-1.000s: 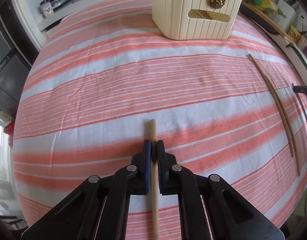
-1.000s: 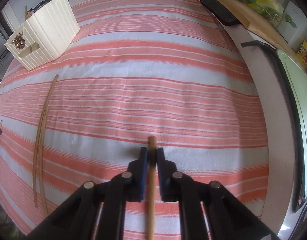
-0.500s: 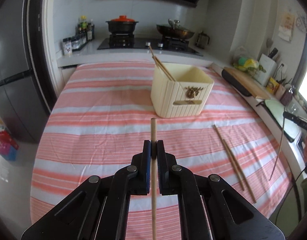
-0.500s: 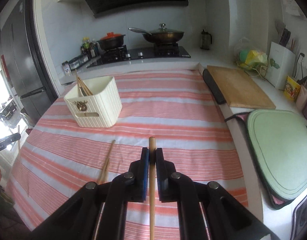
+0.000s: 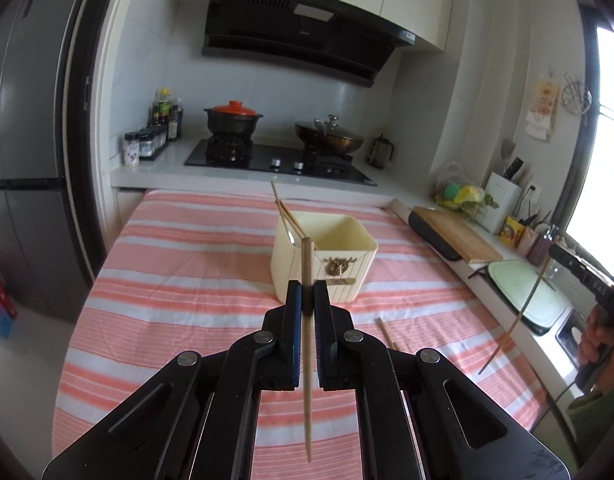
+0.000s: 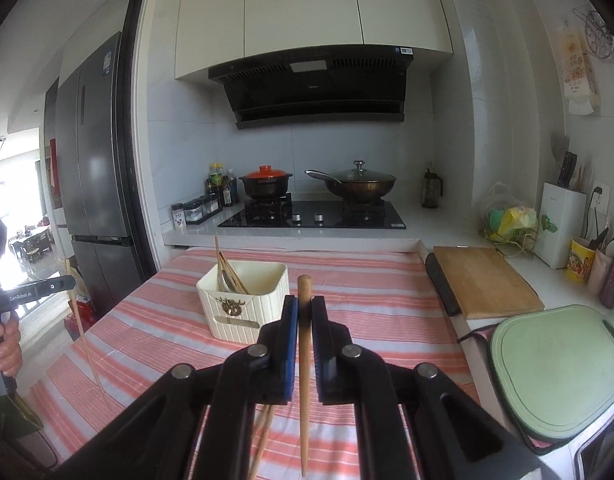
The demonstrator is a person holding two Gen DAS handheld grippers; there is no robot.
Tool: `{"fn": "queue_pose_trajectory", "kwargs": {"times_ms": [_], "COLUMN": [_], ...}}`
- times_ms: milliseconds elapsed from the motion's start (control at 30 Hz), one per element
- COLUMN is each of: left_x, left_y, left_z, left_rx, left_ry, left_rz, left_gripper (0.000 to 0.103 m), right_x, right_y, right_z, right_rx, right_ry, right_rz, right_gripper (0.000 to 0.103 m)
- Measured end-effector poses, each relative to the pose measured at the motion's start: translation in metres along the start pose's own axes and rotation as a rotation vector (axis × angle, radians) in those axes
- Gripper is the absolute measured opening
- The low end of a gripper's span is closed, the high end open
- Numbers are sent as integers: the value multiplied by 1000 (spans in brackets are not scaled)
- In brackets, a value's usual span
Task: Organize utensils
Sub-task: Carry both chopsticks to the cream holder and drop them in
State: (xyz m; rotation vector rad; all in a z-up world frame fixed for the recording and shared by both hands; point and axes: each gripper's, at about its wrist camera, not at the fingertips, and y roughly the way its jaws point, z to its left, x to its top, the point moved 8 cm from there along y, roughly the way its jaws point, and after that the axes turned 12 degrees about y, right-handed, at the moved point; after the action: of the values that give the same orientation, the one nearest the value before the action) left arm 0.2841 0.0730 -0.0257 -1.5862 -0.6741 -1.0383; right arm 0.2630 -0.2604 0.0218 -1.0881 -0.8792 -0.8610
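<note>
Left gripper (image 5: 307, 295), right gripper (image 6: 304, 309): each clamps one chopstick (image 5: 307, 300) (image 6: 304, 336). Holder (image 6: 243, 304): mid-table (image 5: 167, 280), edges clear.

Daylight enters from a window (image 5: 611, 128) at the right and from a doorway (image 6: 15, 216) at the left, and both are overexposed. The pictures are sharp in the middle. The fisheye bends the edges, with dark corners.

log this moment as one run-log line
left hand-held gripper: shut on chopstick | right hand-held gripper: shut on chopstick | cream utensil holder: holds utensils | two chopsticks: on striped cloth
</note>
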Motion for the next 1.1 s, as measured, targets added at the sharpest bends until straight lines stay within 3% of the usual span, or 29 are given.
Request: {"fn": "queue_pose_trajectory", "kwargs": {"times_ms": [467,700,867,1100], "left_x": [12,32,80,178], "left_y": [5,17,16,30], "left_z": [2,9,20,22], "left_rx": [-3,-3,16,61], "left_ry": [-11,-18,-29,11], "left_rz": [-11,-7,-82,-272], "left_gripper": [4,4,4,4], "right_x": [0,-7,15,90], "right_y": [18,48,74,124], "right_z": [37,46,49,75], "right_rx": [65,77,101,146], "right_ry": [-39,-59,-29,-33], "right_rz": [40,110,129,41], "right_gripper": [7,7,7,7]}}
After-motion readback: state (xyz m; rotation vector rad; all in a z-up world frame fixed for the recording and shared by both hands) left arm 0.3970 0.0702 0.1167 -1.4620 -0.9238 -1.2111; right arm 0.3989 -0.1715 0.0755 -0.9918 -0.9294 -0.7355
